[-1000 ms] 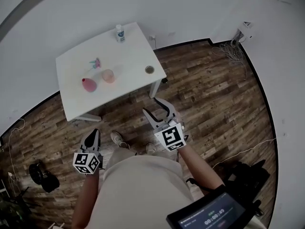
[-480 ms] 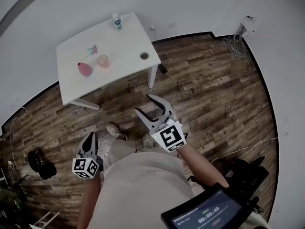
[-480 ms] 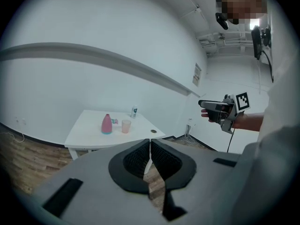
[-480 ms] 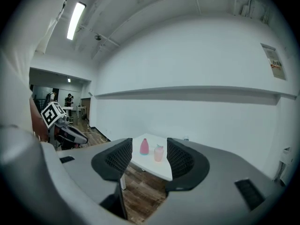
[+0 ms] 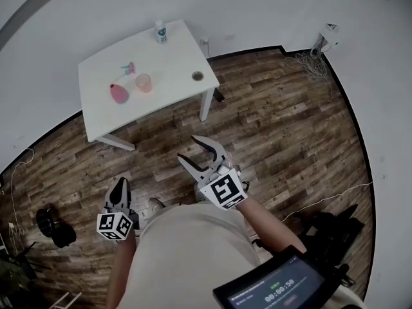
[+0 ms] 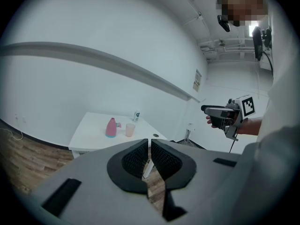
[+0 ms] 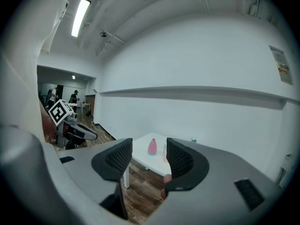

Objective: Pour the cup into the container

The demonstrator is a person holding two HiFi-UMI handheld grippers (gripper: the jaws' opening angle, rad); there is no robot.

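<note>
1. Closing the gap to the white table (image 5: 174,56) comes first — both tools hang well short of it, above the wooden floor.
2. The right gripper (image 5: 191,150) has its jaws apart with nothing between them. I judge it should meet the cup side-on, at mid-height, so the lift is upright.
3. The left gripper (image 5: 120,184) has its jaws together and is empty; it could steady the container.
4. The translucent pink cup (image 5: 143,82) stands just beside the pink narrow-necked container (image 5: 118,94), on the table's left half. Neither one's contents can be made out from here.
5. That narrow neck calls for a slow tilt — lip right over the opening.
6. A small white bottle (image 5: 159,31) stands at the far edge, well apart.
</note>
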